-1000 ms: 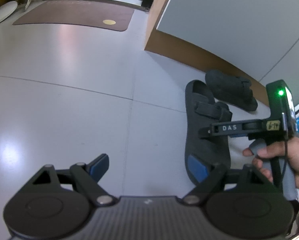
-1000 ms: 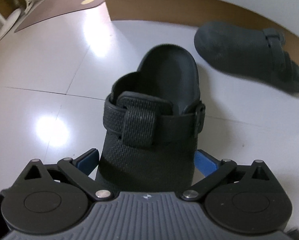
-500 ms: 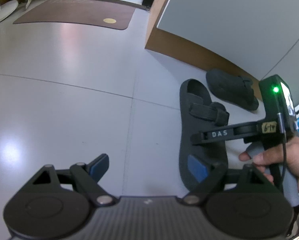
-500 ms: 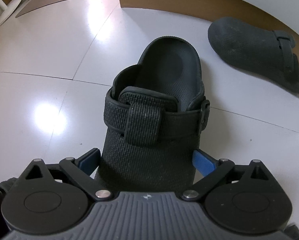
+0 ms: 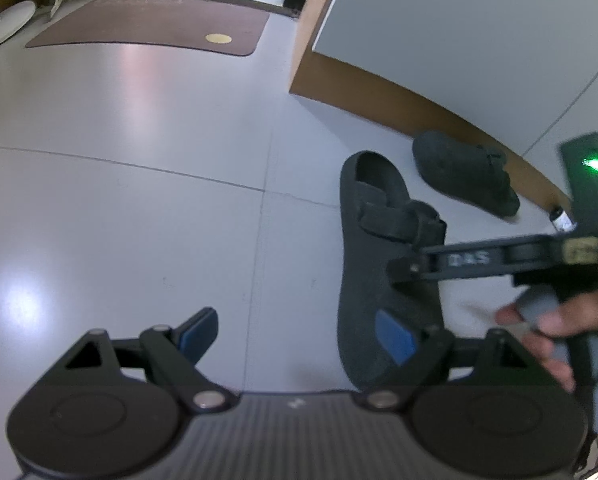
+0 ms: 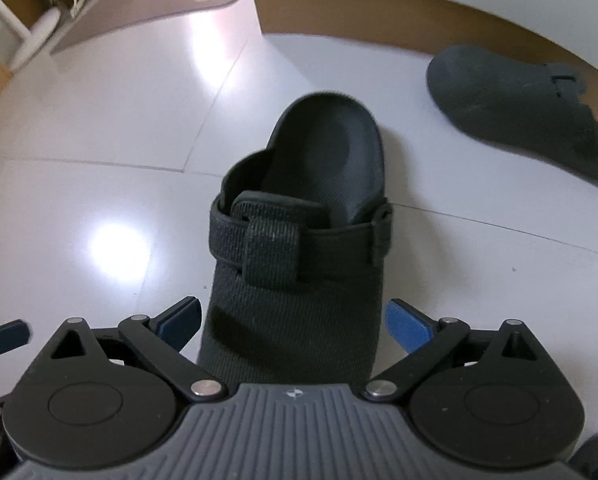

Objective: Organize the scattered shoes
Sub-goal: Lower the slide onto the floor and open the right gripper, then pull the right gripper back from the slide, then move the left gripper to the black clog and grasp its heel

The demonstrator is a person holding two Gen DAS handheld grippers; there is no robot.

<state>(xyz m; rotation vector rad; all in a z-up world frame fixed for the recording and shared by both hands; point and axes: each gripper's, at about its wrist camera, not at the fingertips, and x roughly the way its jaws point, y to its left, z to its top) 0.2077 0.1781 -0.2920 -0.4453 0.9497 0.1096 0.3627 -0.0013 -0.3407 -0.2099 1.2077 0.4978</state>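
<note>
A black strapped sandal (image 6: 299,264) lies upright on the pale floor, its toe between the blue pads of my right gripper (image 6: 295,324), which is open around it without pinching. It also shows in the left wrist view (image 5: 379,248). A second black sandal (image 6: 515,108) lies upside down near the wall; it also shows in the left wrist view (image 5: 463,172). My left gripper (image 5: 295,336) is open and empty over bare floor, left of the upright sandal. The right gripper's body (image 5: 539,252) and the hand holding it show there.
A wall with a brown skirting board (image 5: 379,100) runs behind the sandals, ending in a corner (image 6: 259,4). A brown doormat (image 5: 151,28) lies far back on the left. White glossy tiles (image 5: 119,160) spread to the left.
The right gripper and the upright sandal between its pads have shifted left and away from the wall. The upside-down sandal has stayed put. The left gripper has barely moved.
</note>
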